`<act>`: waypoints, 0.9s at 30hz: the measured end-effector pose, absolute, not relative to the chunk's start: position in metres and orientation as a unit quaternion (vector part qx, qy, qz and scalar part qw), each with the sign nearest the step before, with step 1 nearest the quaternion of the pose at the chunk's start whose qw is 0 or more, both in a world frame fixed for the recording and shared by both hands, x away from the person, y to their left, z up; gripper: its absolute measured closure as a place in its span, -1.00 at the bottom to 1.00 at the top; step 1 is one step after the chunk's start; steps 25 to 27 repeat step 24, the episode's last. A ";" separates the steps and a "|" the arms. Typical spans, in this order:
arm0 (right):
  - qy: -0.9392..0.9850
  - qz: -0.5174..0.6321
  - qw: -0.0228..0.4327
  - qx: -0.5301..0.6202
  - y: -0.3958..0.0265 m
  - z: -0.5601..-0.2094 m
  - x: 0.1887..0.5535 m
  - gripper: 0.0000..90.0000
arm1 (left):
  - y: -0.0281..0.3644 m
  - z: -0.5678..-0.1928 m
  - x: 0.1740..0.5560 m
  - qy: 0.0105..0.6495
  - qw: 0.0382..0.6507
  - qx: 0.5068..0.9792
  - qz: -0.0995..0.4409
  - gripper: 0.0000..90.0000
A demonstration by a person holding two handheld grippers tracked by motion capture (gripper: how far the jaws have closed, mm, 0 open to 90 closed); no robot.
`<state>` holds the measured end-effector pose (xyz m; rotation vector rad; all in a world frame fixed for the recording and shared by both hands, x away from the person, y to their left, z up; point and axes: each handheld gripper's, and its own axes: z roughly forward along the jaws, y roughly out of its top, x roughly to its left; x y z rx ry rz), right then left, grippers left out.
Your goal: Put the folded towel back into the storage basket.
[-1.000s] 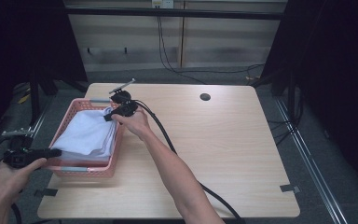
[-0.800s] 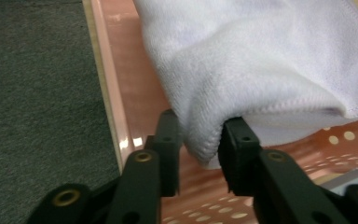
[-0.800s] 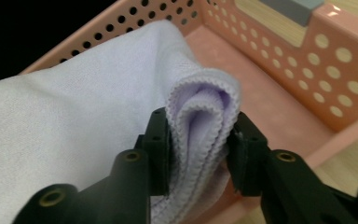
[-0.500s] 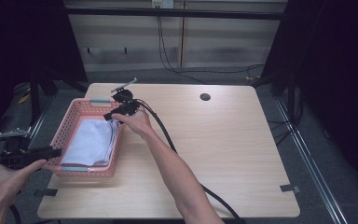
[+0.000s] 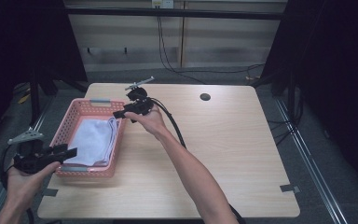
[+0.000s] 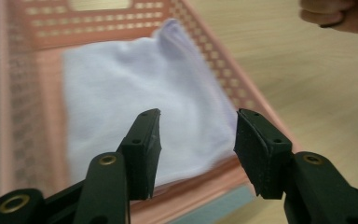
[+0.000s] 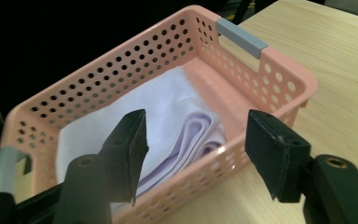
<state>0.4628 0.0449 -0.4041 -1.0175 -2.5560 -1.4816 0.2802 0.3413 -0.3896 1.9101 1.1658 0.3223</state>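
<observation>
A folded white cloth lies flat inside the pink plastic basket on the left part of the desk. The cloth sits toward the near half of the basket, its folded edges lying along the basket's right wall; in the right tool view those stacked folds curl against the perforated side. The basket has a grey handle at its far end and another at its near end.

The left tool is held off the near left corner of the basket, just outside its rim, pointing toward the cloth. Its jaws have just been opening and now stand apart with nothing between them; in the left tool view the cloth lies beyond the two black pads, clear of both.

The right tool hovers over the far right corner of the basket, with the person's hand wrapped around its body and a black cable trailing back across the desk. Its jaws have also just been opening, and they stand wide with nothing gripped; from the right tool view the basket and cloth are below and beyond the pads, untouched.

The rest of the desk is bare wood, with a small dark round hole near its far edge.
</observation>
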 end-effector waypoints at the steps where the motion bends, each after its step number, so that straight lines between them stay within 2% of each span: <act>1: -0.817 -0.476 0.004 -0.326 0.040 -0.403 0.460 -0.12 | 0.336 -0.389 0.278 0.461 0.432 0.764 0.127 0.11; 8: -0.809 -0.497 -0.008 -0.313 0.002 -0.398 0.437 -0.08 | 0.299 -0.394 0.268 0.439 0.456 0.765 0.118 0.15; 9: -0.805 -0.506 -0.013 -0.311 -0.016 -0.397 0.429 -0.07 | 0.295 -0.394 0.268 0.437 0.460 0.764 0.117 0.14; 14: -0.802 -0.507 -0.023 -0.315 -0.050 -0.401 0.412 -0.07 | 0.261 -0.397 0.263 0.415 0.474 0.769 0.106 0.14; 23: -0.794 -0.516 -0.039 -0.319 -0.095 -0.407 0.377 -0.14 | 0.219 -0.407 0.258 0.374 0.474 0.791 0.101 -0.17; 27: -0.796 -0.513 -0.042 -0.319 -0.099 -0.407 0.374 -0.15 | 0.215 -0.409 0.258 0.373 0.473 0.792 0.099 -0.17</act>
